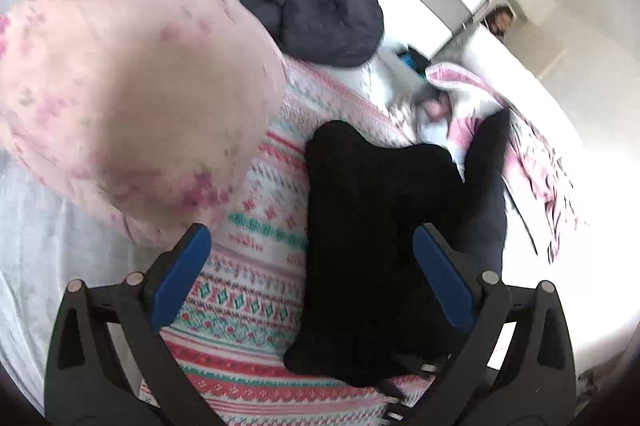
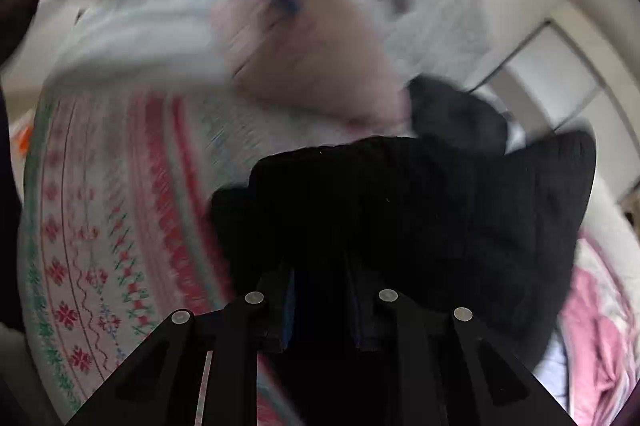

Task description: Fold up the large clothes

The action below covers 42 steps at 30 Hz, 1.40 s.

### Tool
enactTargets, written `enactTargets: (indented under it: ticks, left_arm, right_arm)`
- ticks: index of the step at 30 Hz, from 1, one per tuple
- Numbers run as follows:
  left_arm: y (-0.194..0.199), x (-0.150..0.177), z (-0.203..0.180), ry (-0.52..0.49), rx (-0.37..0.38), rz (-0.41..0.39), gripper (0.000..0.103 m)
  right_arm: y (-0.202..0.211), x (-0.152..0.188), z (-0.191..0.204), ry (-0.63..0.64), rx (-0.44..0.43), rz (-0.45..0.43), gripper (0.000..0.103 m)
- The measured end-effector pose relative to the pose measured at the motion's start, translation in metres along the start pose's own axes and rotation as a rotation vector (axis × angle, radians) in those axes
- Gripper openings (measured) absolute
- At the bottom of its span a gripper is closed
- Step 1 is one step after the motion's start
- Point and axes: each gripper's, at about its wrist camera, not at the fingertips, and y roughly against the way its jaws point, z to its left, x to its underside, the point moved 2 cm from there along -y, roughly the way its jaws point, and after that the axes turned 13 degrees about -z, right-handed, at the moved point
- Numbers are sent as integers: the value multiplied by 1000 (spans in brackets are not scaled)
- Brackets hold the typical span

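We see a black garment (image 1: 372, 246) lying on a patterned pink-and-teal blanket (image 1: 260, 226) on the bed. In the left wrist view its long axis runs from the near edge away toward the upper right, with a narrower dark strip extending further that way. The left gripper (image 1: 312, 282) has its blue fingers (image 1: 182, 278) spread wide, nothing pinched; the garment lies under the right-side finger. The right gripper (image 2: 322, 306) has its fingers nearly together, clamped on the garment's near edge (image 2: 400, 218). A dark grey bundle (image 1: 316, 13) sits beyond, apart. A blurred pink floral cloth (image 1: 132, 97) hangs close to the left camera.
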Motion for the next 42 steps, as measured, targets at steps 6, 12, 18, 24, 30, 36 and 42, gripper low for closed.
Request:
enactTargets:
  ticks: [6,12,18,24,30,36,42]
  left_arm:
    - [-22,18,-40,-53,142,67,101]
    - [-41,30,-100,-219,229,130,101]
    - [-77,33,-133,-332,168,122,51]
    - [-82,39,-137,-318,224,108,33]
    - [-83,40,-117,-232,222,134,31]
    - [-87,44,-106,-175,201,147,31]
    - [-92,47,-104,-169,206,151,32]
  right_arm:
    - [10,-1,8,30,19,-4,26]
    - [33,10,14,-9,11,-43,27]
    - [42,15,5,-123,12,-77,28]
    - [92,22,-27,-332,-111,-111,62]
    - [147,55,-133,-758,-66,-223,65]
    - [99,64,-245,-1003,62,-104,66]
    - [4,18,-284,-978,-27,49,66]
